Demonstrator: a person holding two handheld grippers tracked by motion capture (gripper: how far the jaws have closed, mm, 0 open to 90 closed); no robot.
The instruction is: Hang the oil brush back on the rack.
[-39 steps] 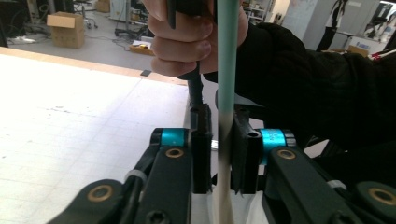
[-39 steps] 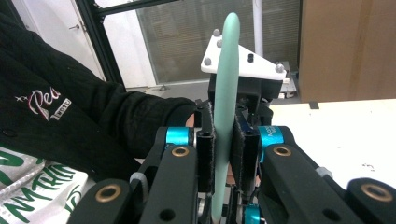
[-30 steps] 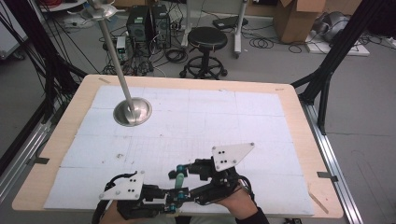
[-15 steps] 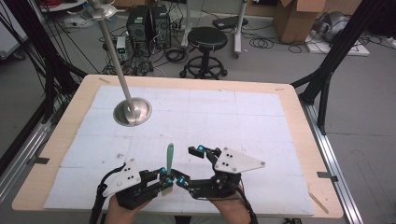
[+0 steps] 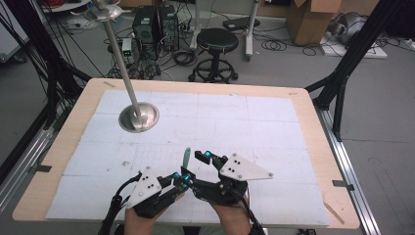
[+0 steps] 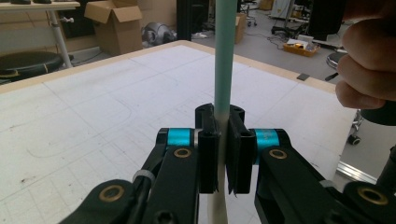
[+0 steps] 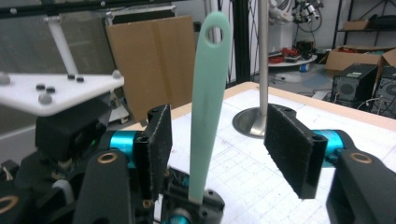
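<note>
— Fingers, left side?
— I see my left gripper (image 6: pixel 223 156) pinching the green stick (image 6: pixel 223 56) upright above the bench (image 5: pixel 274 122), well short of the steel stand (image 5: pixel 139 117).
— And the right?
— My right gripper (image 7: pixel 219 154) stands spread, one finger either side of the stick.

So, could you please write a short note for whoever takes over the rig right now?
Left gripper: shut on the mint-green handle, low on its shaft, holding it upright above the mat near the front edge.
Right gripper: open, jaws on either side of the handle without touching it.
The handle's top end has a hole in it. A metal stand sits at the far left of the mat, with its pole leaning up and away.
Done: handle lifted and presented to the right gripper.
Left: probably shut the right gripper on the handle, then release the left. The destination is not evident.
</note>
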